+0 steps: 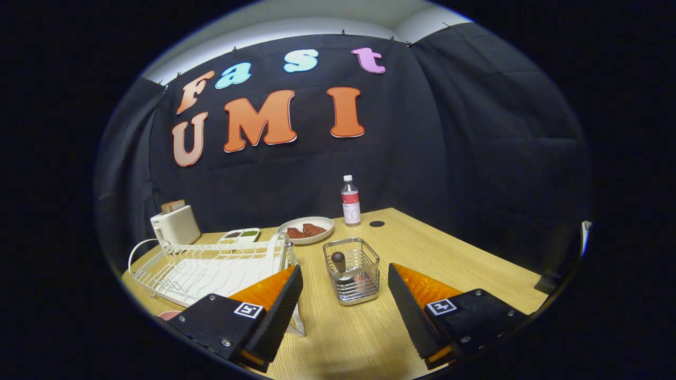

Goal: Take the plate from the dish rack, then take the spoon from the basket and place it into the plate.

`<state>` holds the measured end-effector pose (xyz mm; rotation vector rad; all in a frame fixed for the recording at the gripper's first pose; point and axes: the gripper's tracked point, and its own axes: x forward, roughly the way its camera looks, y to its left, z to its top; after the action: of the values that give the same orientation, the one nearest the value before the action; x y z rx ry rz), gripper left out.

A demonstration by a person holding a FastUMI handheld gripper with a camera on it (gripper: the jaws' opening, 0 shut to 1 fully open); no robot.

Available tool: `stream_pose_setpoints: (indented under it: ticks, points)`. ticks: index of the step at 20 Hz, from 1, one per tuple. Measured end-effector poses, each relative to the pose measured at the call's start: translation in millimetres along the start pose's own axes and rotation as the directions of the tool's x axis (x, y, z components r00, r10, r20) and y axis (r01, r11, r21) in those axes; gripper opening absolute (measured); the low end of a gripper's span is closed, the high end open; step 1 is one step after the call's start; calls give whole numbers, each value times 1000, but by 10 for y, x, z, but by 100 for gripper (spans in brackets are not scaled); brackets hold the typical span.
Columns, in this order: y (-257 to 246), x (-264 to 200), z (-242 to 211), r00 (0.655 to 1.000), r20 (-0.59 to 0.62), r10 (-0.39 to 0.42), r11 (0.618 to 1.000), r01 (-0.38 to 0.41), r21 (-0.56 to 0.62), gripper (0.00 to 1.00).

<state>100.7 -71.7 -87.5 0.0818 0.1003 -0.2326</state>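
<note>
Just ahead of your hand-held gripper (346, 311), between its spread fingers, stands the wire basket (353, 270) on the bench (449, 253). Fingers wide apart, holding nothing.

Spoon (338, 262): upright in the basket, dark rounded handle end poking up near the basket's left wall; bowl end hard to make out through the wires. Judge it light and stiff, smooth, likely to swivel if pinched off-centre. Take it on the handle just under the knob, fingers square across it, and lift straight up so it clears the rim.

Left of the basket: white dish rack (211, 269). Pale curved rim standing at the rack's end nearest the basket is probably the plate (283, 248); can't confirm. If so, expect it hard, slick, breakable, heavier than the spoon. Grip the upper rim deep between the pads.

Beyond the basket: dish of red pieces (305, 230), bottle (350, 200). Beyond the rack: toaster (175, 225), small condiment tray (238, 235).
</note>
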Motion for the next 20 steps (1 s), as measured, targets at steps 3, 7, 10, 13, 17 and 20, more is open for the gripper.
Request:
stream_pose_setpoints:
  ticks: [3, 7, 10, 13, 17, 20]
  points:
    - [-11, 228, 4, 1000, 8, -9, 1000, 10, -23, 96]
    - [-38, 435, -16, 999, 17, -31, 999, 31, -35, 88]
    - [-22, 510, -64, 1000, 8, -30, 999, 30, -31, 63]
    - [18, 549, -86, 1000, 7, -23, 999, 24, -30, 38]
    - [53, 551, -67, 1000, 14, -17, 999, 18, -33, 10]
    - [71, 505, 66, 999, 37, -10, 1000, 11, -21, 6]
